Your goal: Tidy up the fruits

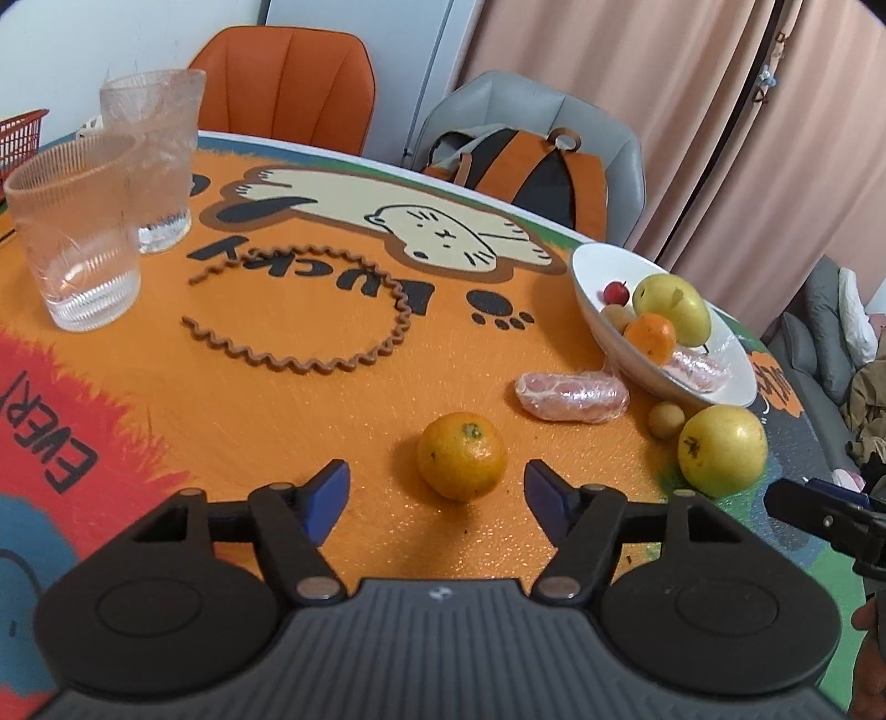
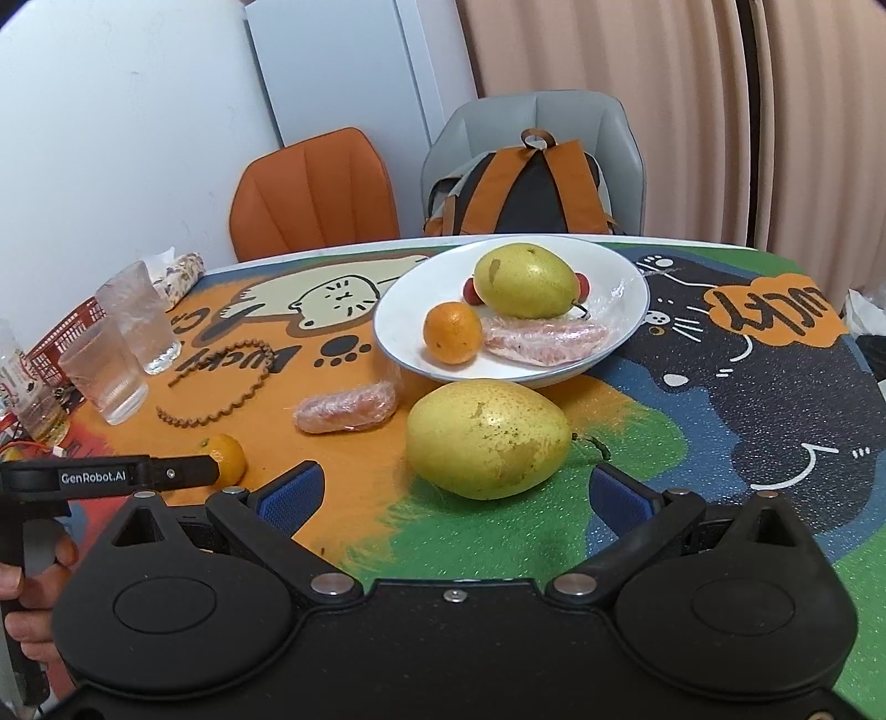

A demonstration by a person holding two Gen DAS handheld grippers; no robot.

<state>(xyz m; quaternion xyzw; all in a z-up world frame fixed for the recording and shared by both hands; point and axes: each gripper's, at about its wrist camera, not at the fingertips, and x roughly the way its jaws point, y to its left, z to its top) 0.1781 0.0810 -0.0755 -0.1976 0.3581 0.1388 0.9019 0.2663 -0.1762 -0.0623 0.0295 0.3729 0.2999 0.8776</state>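
We hold the left gripper spread before a loose orange on the cartoon-cat tablecloth, and the right gripper spread around a pear below the white bowl. Two chairs and pink curtains stand behind.

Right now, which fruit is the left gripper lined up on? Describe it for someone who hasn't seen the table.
Start at the white bowl of fruit. Nearer the camera, past the plastic-wrapped pomelo segment, a mandarin sits alone on the orange mat. It is the only loose orange fruit, stem up, ahead of the open left gripper.
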